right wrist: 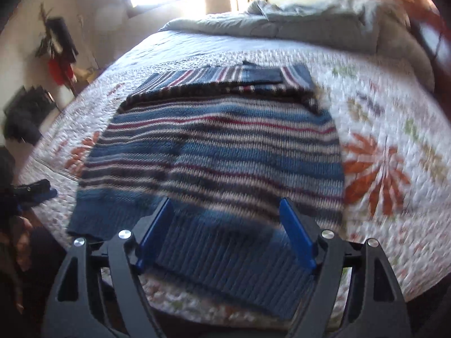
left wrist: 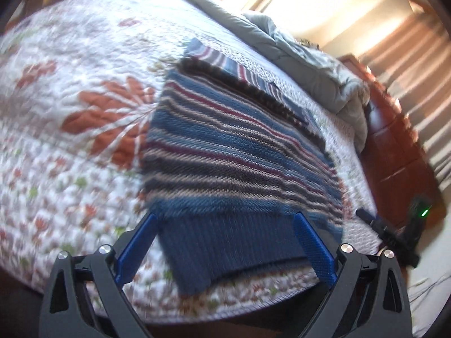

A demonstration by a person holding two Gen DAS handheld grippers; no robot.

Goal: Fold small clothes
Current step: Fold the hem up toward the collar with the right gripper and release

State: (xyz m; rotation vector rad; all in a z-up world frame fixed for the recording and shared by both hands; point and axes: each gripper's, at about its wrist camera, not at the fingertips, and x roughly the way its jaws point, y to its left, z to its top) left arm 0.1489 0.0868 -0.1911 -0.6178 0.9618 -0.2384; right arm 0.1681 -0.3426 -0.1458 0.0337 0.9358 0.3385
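A striped knitted sweater in blue, grey, white and maroon (right wrist: 214, 152) lies flat on the white quilted bedspread with orange flowers (left wrist: 70, 64), its ribbed navy hem (right wrist: 225, 256) nearest the bed's edge and its top part already turned over at the far end. The knit looks soft, limp and fairly light, likely to sag and stretch when lifted, so the thick ribbed hem near its two corners seems the surest hold. The left hand-held gripper (left wrist: 225, 219) hangs tilted downward over the hem, jaws wide apart, holding nothing. The right hand-held gripper (right wrist: 225, 205) is angled down over the same hem, jaws spread and empty.
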